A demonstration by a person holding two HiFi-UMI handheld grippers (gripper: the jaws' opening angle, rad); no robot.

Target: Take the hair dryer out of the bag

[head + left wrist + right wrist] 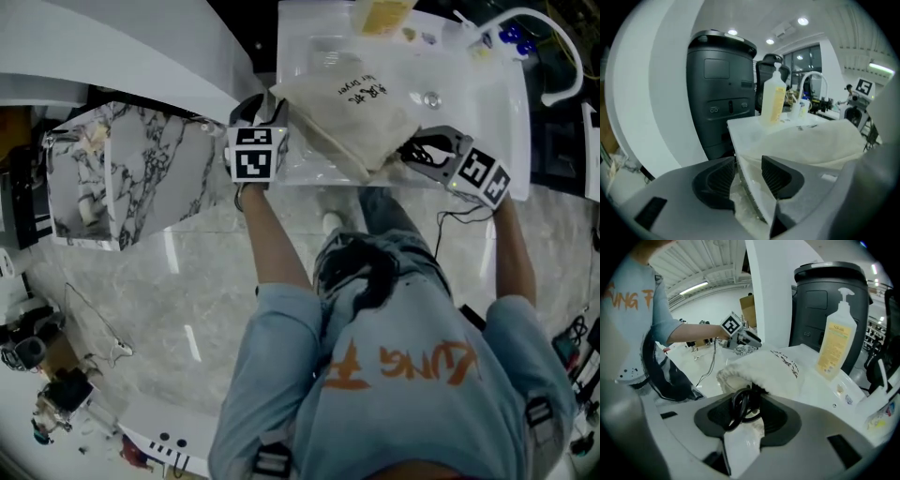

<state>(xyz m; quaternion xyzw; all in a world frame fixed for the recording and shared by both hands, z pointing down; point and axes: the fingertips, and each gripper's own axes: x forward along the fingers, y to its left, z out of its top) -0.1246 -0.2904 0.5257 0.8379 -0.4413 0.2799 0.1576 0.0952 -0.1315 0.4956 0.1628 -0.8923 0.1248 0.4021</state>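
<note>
the cream printed bag (352, 108) lies bulging at the counter (487, 103)'s front edge, your right gripper (749, 411) pinches the black cord (739, 404) at its mouth, your left gripper (743, 176)'s jaws stand spread.

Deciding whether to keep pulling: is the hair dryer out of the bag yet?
Not out. Only a black cord shows at the bag's mouth, pinched between the fingers of the right gripper; no dryer body is visible.

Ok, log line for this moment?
left tool: open, beside bag corner | right tool: shut on black cord at bag mouth | hair dryer: body not visible
</note>
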